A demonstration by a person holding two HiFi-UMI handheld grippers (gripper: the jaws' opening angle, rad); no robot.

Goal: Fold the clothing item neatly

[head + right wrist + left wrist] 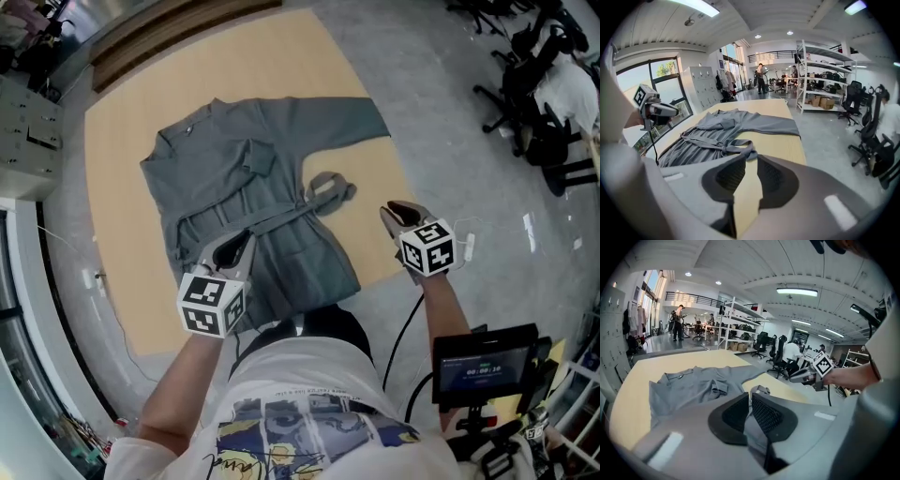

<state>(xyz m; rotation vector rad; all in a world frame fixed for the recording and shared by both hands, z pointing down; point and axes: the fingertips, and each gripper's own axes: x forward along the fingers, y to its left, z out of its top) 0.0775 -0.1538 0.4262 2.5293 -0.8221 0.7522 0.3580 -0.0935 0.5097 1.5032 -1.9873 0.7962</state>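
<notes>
A grey robe (pixel 262 178) lies spread flat on the wooden table (pixel 122 234), collar far, one sleeve stretched out to the right. Its belt is tied across the waist, and the knotted end (pixel 323 192) lies on bare wood to the right. My left gripper (pixel 234 248) hovers over the robe's lower left part; in its own view (pixel 750 393) the tips meet with no cloth between them. My right gripper (pixel 401 214) hangs over bare wood just right of the knot. Its jaws (pixel 748 157) stand slightly apart with only table showing through.
The table's near edge runs just in front of the person's body. Office chairs (pixel 534 103) stand on the grey floor to the right. A small screen (pixel 483 361) sits at the person's right hip. Shelving (pixel 820 75) and lockers (pixel 701 89) stand in the background.
</notes>
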